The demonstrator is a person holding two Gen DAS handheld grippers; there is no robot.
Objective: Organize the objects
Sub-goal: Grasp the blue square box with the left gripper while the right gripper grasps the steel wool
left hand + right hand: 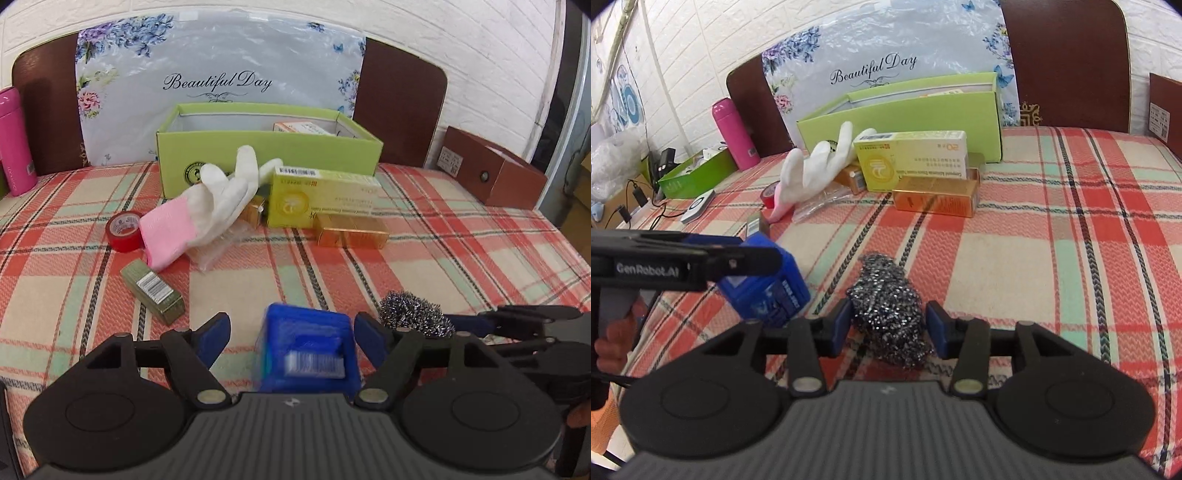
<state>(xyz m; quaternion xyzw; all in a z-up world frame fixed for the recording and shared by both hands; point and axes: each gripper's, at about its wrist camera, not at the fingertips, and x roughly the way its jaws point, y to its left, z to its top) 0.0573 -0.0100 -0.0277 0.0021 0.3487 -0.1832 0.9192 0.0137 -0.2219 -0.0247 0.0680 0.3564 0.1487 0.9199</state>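
the left gripper (291, 332) hangs low over the plaid tablecloth (461, 251) with its blue-padded fingers spread wide; a blue box (308, 354) with a barcode sits between them, blurred, and neither pad clearly presses on it. the right wrist view shows the same blue box (768, 288) tilted on the cloth under the left gripper's black fingers. the right gripper (886, 325) is spread around a steel wool scourer (886, 302), its left pad touching or nearly touching the wire ball and its right pad just clear of it; the scourer rests on the cloth and is not pinched.

farther back stands an open green cardboard box (266, 147) with an orange-and-white carton inside. leaning at its front are a white glove with a pink cuff (207, 210), a yellow-green medicine carton (325, 195) and, just in front of that, a gold box (351, 230) lying flat. a roll of red tape (123, 230) sits touching the glove's cuff, and an olive-green small box (153, 290) with a barcode lies nearer the left gripper. a pink thermos bottle (14, 142) stands at the far left edge, and a brown box (491, 173) sits at the far right.
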